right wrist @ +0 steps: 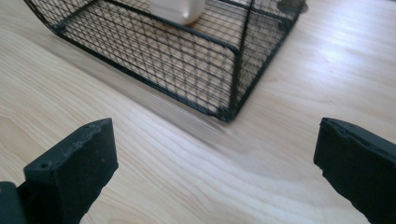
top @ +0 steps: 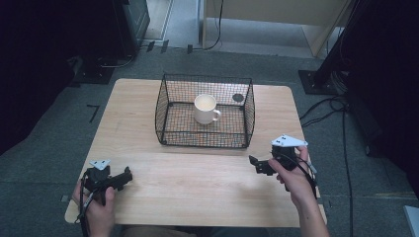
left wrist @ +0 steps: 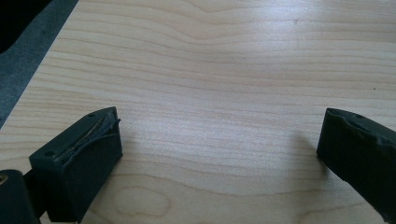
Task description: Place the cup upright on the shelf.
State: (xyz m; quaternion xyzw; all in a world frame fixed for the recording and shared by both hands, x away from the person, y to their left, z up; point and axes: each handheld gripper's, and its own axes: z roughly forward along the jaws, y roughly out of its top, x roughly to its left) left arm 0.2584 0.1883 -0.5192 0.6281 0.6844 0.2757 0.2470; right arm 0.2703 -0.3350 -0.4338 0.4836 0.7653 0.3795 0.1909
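Observation:
A black wire basket (top: 168, 94) stands at the middle back of the wooden table (top: 197, 182). Inside it a white mug (top: 205, 108) sits upright with its handle to the right. My left gripper (top: 129, 176) rests low at the front left of the table, open, with bare wood between its jaws (left wrist: 219, 154). My right gripper (top: 256, 164) hovers at the front right, just below the basket's near right corner (right wrist: 229, 114), also open and holding nothing. The mug's base (right wrist: 180, 11) shows at the top of the right gripper view.
A small dark round spot (top: 238, 98) lies at the basket's back right. Cables (top: 326, 111) run over the grey floor right of the table. A black stand base (top: 318, 81) sits at the back right. Bare wood stretches between the two grippers.

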